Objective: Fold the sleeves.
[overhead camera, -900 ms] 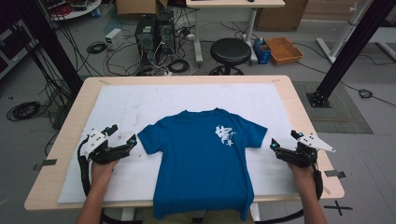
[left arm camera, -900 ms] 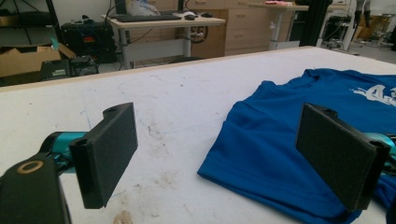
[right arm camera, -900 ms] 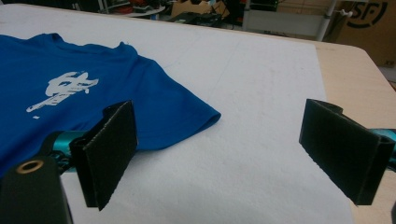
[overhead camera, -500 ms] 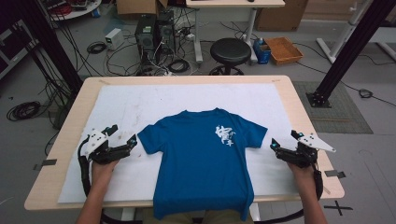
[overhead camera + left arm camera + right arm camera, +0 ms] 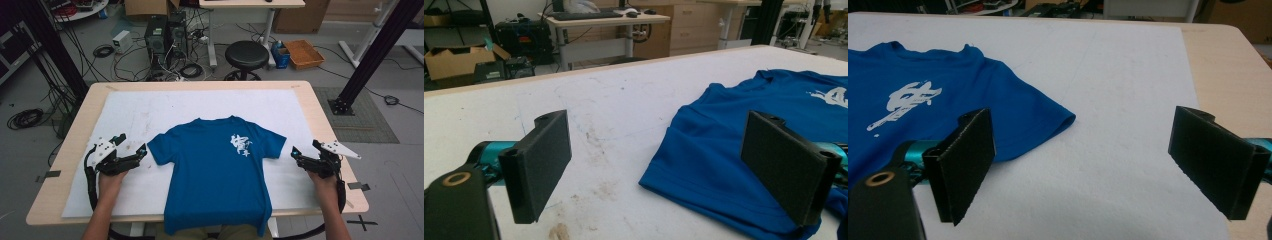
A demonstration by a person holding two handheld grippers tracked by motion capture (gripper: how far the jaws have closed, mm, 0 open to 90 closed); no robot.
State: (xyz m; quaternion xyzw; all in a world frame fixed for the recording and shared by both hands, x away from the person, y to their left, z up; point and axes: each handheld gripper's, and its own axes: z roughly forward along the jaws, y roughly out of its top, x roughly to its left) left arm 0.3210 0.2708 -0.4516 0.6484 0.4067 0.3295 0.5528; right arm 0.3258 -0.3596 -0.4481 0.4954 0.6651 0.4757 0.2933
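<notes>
Robotics or engineering lab, not a home. Bare grey concrete floor (image 5: 395, 165) strewn with loose cables (image 5: 25, 118). Desktop computer towers (image 5: 165, 35) stand on the floor, wired up. Black metal frame struts (image 5: 372, 52) rise at both sides. Round black stool (image 5: 246, 54), cardboard boxes (image 5: 454, 62), height-adjustable desk (image 5: 599, 22) with a keyboard. Tape marks (image 5: 362, 221) on the floor beside the work surface (image 5: 320, 115).
</notes>
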